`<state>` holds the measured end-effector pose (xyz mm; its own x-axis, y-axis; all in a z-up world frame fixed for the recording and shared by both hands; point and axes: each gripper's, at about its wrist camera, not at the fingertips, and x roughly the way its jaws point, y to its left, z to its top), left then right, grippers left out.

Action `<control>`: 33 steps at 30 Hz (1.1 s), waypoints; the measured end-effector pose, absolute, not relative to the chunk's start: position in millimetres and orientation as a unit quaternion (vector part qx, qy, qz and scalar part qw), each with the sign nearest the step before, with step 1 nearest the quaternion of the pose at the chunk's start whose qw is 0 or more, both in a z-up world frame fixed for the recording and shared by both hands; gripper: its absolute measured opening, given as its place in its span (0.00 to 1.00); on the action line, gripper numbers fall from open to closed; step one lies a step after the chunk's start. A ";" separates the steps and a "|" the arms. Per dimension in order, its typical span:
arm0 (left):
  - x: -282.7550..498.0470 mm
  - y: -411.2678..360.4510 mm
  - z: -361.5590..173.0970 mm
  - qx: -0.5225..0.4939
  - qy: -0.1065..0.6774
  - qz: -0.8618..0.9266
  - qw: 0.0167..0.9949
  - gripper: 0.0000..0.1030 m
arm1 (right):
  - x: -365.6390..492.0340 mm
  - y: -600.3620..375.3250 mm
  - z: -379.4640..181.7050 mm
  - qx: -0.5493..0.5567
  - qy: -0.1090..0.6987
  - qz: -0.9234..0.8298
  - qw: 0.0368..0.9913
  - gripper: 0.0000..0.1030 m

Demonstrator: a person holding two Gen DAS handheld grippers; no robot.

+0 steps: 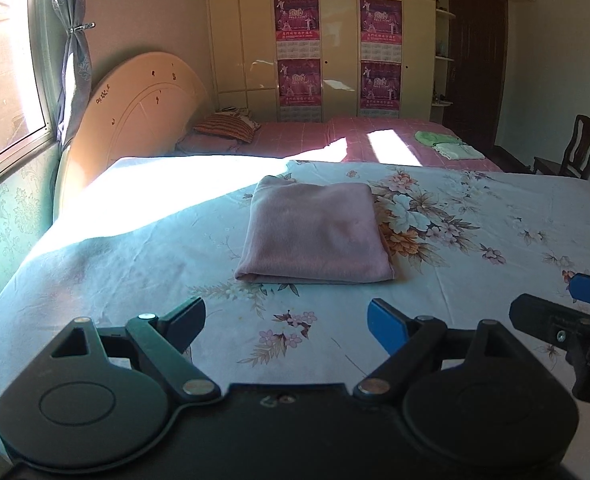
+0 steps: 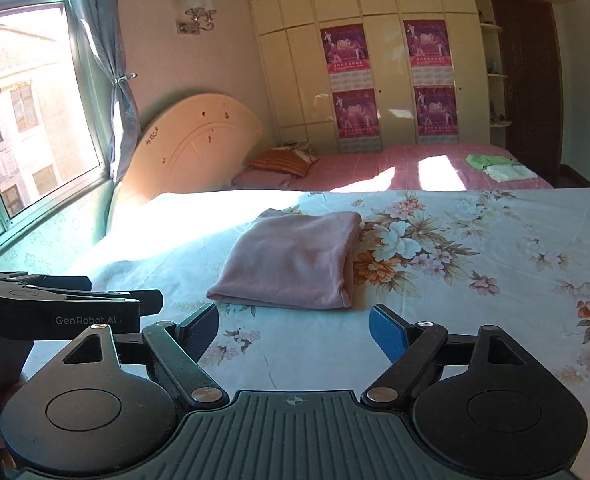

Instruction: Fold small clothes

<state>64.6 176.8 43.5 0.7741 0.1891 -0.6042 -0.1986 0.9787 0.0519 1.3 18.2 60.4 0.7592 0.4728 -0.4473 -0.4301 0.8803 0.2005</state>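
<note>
Left wrist view.
- Tool: your left gripper (image 1: pixel 287 320), jaws spread wide with nothing between them, one black pad and one blue.
- Task item: a folded pink knit garment (image 1: pixel 315 232), lying flat straight ahead of your fingertips and clear of them.
- Surface: a pale blue bedsheet printed with flowers (image 1: pixel 475 216), under and ahead of the tool; a hard patch of sunlight washes out its far left part.
- Room, beyond the sheet: a pink checked bed (image 1: pixel 303 136) with a striped orange pillow (image 1: pixel 227 128); a small stack of green and white folded cloths (image 1: pixel 447 144) at far right; a cream arched headboard (image 1: pixel 135 112) at left; a cream wardrobe with purple posters (image 1: pixel 335 48) at the back.
- Cut off: your right gripper (image 1: pixel 575 304) enters from the right edge, only partly in frame. A dark wooden chair (image 1: pixel 575 148) is clipped at the far right.

Right wrist view.
- Tool: your right gripper (image 2: pixel 293 324), jaws standing apart and empty.
- Task item: the same pink garment (image 2: pixel 291 256), ahead and slightly left of centre, not touched.
- Surface: the floral sheet (image 2: pixel 475 248) runs off to the right.
- Room: a window with a tied grey curtain (image 2: pixel 35 112) at left; a twin-shade wall lamp (image 2: pixel 197 16) above the headboard (image 2: pixel 199 140).
- Hard to make out: your left gripper (image 2: pixel 127 300) shows side-on at the left edge, so its jaws cannot be read here. Poster print is illegible.
</note>
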 end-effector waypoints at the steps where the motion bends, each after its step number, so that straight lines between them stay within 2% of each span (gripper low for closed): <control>1: 58.5 175.2 45.2 -0.009 0.320 0.100 0.942 0.85 | -6.4 15.9 64.0 0.038 0.243 0.238 0.940 0.82; 15: 19.8 163.7 59.3 -0.011 0.306 0.105 0.946 0.85 | -47.5 2.3 84.6 0.039 0.211 0.243 0.946 0.84; 33: 14.2 166.4 59.4 -0.025 0.303 0.120 0.945 0.85 | -46.7 -2.8 80.4 0.039 0.214 0.236 0.947 0.85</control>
